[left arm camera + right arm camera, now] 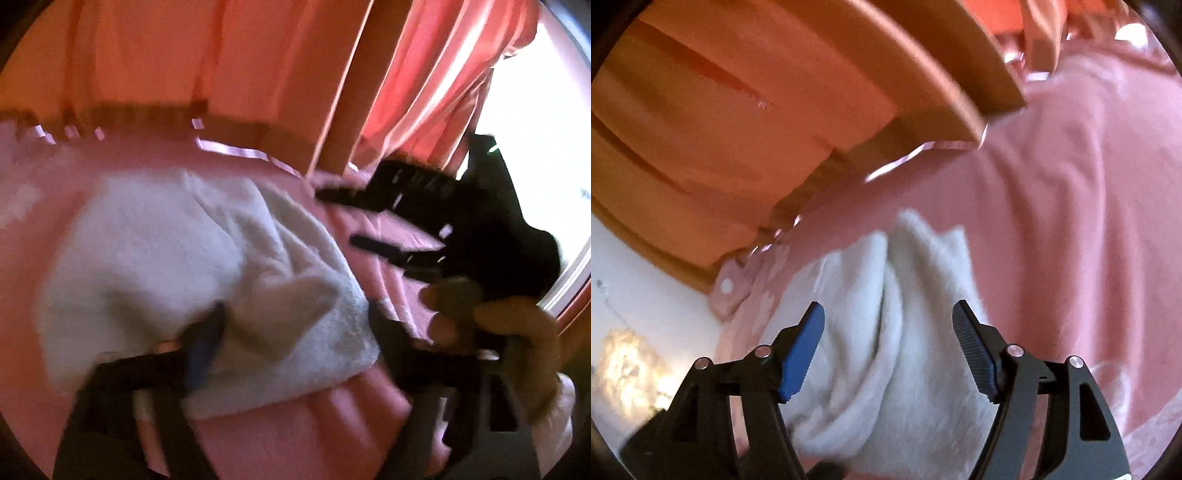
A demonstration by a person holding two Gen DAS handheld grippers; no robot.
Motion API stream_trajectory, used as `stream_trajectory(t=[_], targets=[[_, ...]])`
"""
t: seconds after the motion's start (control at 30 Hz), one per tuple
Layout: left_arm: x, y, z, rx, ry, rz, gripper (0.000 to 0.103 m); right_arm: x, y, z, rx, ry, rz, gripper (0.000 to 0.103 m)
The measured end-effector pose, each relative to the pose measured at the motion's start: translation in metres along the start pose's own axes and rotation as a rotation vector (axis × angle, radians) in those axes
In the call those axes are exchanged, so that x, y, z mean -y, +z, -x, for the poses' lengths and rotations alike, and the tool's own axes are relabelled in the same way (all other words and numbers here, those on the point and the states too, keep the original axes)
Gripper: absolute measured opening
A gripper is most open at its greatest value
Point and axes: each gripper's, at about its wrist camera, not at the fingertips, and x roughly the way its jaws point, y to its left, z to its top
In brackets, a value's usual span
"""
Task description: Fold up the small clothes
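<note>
A white fleecy garment lies bunched on a pink bedsheet. In the left wrist view my left gripper straddles its near edge, the blue-padded left finger against the fabric; the frame is blurred and the jaws seem apart. My right gripper, held in a hand, shows open at the right, beside the garment. In the right wrist view the right gripper is open, its fingers on either side of the garment's folds.
A wooden bed frame and orange curtains stand beyond the bed. A bright window is at the right. The bed edge and pale floor show at the left in the right wrist view.
</note>
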Motion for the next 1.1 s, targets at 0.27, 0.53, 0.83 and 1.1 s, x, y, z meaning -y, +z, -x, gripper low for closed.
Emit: stream_trajectory(t=[0.27,0.53,0.83,1.1], targets=[[-0.06,-0.034,0.024,-0.096,0.297,-0.095,0.094,-0.018,-0.019,-0.035,-0.173,0.113,0.002,0.075],[-0.112,-0.036,0.004,-0.136,0.305,0.154,0.047,-0.054,-0.023,-0.049,-0.162,0.115,0.154,0.021],[-0.092,-0.034,0.012,-0.165,0.277,0.117,0.024,-0.012,-0.022,0.017,-0.066,0.019,0.152,0.017],[-0.094,-0.044,0.002,-0.191,0.29,0.143,0.024,0.011,-0.034,0.004,-0.128,0.008,0.136,0.016]])
